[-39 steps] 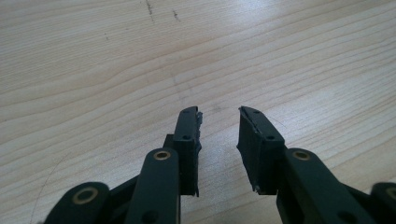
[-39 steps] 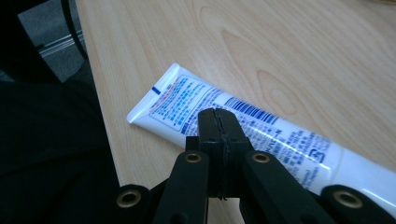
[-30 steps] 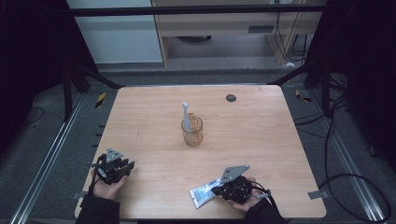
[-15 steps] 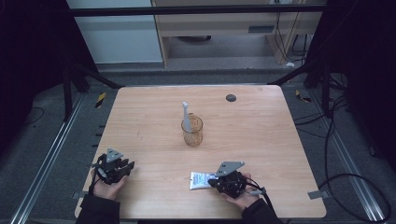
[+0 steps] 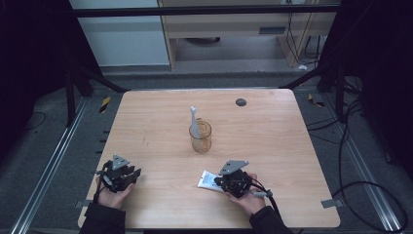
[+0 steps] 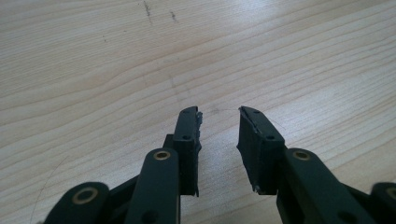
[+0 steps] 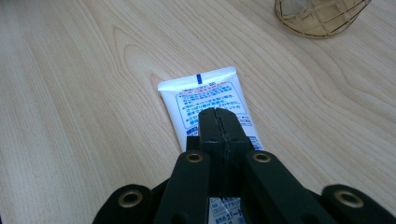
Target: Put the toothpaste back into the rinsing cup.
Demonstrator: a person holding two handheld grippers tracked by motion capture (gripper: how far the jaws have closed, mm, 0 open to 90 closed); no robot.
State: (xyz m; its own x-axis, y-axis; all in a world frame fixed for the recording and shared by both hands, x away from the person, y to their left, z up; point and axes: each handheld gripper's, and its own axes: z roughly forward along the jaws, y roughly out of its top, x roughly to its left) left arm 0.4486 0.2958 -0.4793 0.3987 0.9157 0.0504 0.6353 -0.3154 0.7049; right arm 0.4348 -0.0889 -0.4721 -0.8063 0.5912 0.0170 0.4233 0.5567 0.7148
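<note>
While lying flat on the tabletop (image 5: 146,122) near its near edge, toothpaste tube (image 7: 205,100) being pinched by right claw (image 7: 219,116); left claw (image 6: 219,119) idling spread; advisable: lifting slowly toward glass cup (image 5: 200,137).

table (image 5: 160,122): showing pale wood with fine brown grain lines and a few dark specks
tube (image 7: 205,100): showing white, carrying a small blue mark at its flat end and red and blue print in a red frame
glass (image 5: 200,138): showing amber-tinted clear, with a diamond pattern
left gripper (image 6: 219,116): showing black, with brass-coloured rivets
right gripper (image 7: 218,112): showing black, with brass-coloured rivets
grey plate (image 5: 233,166): showing flat grey
round mark (image 5: 240,102): showing dark grey
</note>
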